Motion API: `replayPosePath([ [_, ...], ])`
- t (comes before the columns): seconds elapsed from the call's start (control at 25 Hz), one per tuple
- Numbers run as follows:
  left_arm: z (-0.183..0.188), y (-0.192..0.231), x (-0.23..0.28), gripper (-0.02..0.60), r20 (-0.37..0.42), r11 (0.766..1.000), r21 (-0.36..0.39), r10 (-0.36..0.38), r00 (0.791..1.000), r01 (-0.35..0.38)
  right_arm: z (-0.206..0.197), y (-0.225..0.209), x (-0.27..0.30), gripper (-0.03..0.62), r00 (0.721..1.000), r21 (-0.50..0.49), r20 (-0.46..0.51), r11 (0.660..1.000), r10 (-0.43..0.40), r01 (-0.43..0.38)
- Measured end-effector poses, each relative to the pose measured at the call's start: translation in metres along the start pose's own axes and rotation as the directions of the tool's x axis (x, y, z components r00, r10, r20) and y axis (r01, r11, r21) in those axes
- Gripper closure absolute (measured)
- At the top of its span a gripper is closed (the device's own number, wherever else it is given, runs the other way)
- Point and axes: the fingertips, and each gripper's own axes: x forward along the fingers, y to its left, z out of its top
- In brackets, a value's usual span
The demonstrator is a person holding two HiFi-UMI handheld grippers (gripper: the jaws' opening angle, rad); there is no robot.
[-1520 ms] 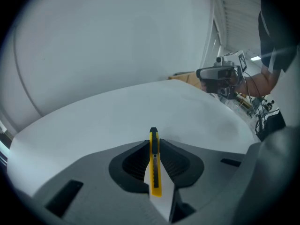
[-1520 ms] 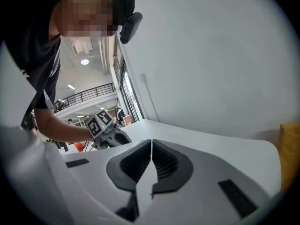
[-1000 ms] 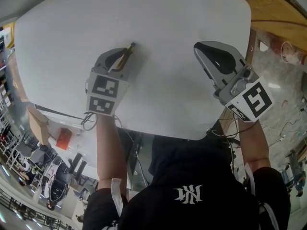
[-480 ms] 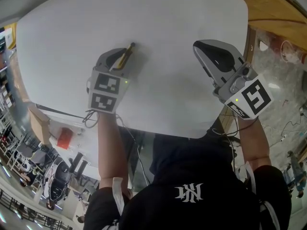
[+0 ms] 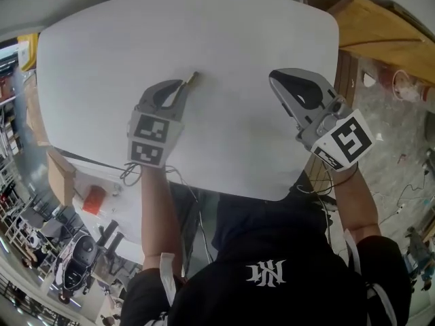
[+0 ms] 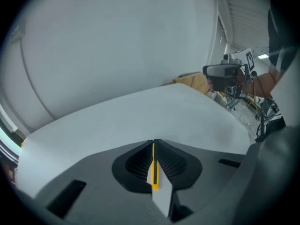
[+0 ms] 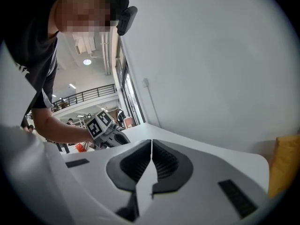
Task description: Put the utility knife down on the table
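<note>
Tightly pinched between the left gripper's (image 6: pixel 153 143) jaws, the yellow utility knife (image 6: pixel 153 172) sits low over the white table (image 5: pixel 231 39), near its middle. The right gripper (image 7: pixel 151 146), pressed together on nothing, hovers at the table's edge. Letting go before the knife touches down could make it bounce or skid.

In the head view, the left tongs (image 5: pixel 182 87) sit left of centre over the counter (image 5: pixel 224 39), with the knife (image 5: pixel 191 79) between them. The right tongs (image 5: pixel 274 79) sit right of centre, well apart.
</note>
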Motion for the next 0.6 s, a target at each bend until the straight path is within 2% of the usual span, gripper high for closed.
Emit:
replayPosePath([
  [0.12,0.018,-0.003,-0.021,0.568,0.099,1.000,0.012,0.015,0.995,-0.016,0.020,0.008,-0.006,0.588,0.999,0.051,0.039,0.999,0.013,-0.015],
  [0.24,0.035,-0.014,-0.047,0.575,0.223,0.998,0.037,0.032,0.974,-0.041,0.039,0.015,-0.017,0.589,0.995,0.105,0.094,0.994,0.017,-0.026],
  [0.4,0.060,-0.040,-0.089,0.575,0.329,0.996,0.065,0.029,0.944,-0.053,0.070,0.030,-0.040,0.589,0.995,0.049,0.102,0.999,0.019,-0.024],
  [0.6,0.078,-0.069,-0.152,0.575,0.400,0.997,0.022,0.061,0.914,-0.076,0.113,0.061,-0.080,0.589,0.990,0.007,0.139,0.999,0.037,-0.039],
])
